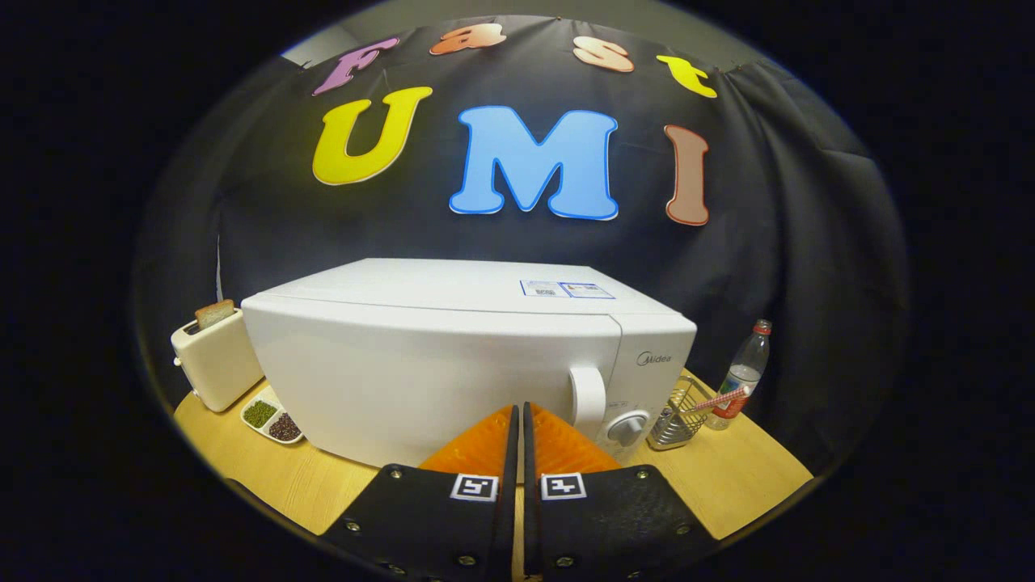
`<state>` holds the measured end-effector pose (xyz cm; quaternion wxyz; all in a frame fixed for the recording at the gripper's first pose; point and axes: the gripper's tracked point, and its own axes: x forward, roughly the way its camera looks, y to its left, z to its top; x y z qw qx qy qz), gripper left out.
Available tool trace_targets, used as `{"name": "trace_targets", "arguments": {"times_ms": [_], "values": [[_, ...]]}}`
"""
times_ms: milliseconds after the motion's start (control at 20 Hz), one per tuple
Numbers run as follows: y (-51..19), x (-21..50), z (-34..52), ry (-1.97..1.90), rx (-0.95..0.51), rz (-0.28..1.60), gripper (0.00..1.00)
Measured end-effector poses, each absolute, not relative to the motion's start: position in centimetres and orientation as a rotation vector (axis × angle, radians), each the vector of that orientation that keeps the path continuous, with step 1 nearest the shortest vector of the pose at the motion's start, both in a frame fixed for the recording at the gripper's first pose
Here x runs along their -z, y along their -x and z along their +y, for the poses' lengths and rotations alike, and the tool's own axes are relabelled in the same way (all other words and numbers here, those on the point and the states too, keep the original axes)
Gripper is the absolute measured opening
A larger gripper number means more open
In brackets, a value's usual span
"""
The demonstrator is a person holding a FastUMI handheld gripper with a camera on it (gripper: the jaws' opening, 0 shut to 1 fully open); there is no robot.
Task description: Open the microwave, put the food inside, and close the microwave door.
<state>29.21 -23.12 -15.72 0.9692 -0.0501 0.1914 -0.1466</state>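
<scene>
A white microwave (pixel 453 356) stands on the wooden table (pixel 752 477) with its door closed. Its door handle (pixel 588 398) is a white vertical loop at the door's right side, with a round knob (pixel 629 426) just right of it. My gripper (pixel 518 411) sits low in front of the door, a little left of the handle, its two fingers pressed together with nothing between them. The fingertips point at the door's lower part; I cannot tell whether they touch it. A divided white dish of green and dark beans (pixel 272 420) lies left of the microwave.
A cream toaster (pixel 217 360) with a bread slice (pixel 214 313) in it stands at the microwave's left. To its right are a wire basket (pixel 678 420) with a striped straw (pixel 716 400) and a water bottle (pixel 742 373). Bare table lies at both sides of the fingers.
</scene>
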Motion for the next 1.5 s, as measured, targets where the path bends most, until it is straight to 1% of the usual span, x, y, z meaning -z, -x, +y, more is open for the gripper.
{"name": "trace_targets", "arguments": {"times_ms": [300, 650, 1000, 1050, 1100, 1150, 1250, 1400, 1500], "values": [[-24.4, 11.3, -19.7, 0.101, 0.277, 0.312, 0.05], [-17.9, 8.1, -14.7, 0.110, 0.227, 0.263, 0.05], [-11.8, 6.9, -10.8, 0.086, 0.185, 0.235, 0.05], [-10.7, 6.9, -10.9, 0.092, 0.195, 0.234, 0.08], [-9.7, 6.7, -10.7, 0.096, 0.203, 0.229, 0.18], [-8.7, 6.4, -10.7, 0.095, 0.213, 0.220, 0.40], [-7.4, 6.0, -10.4, 0.080, 0.219, 0.206, 0.52], [-5.7, 5.4, -9.7, 0.057, 0.207, 0.180, 0.95], [-4.8, 4.9, -9.3, 0.061, 0.194, 0.164, 0.97]]}}
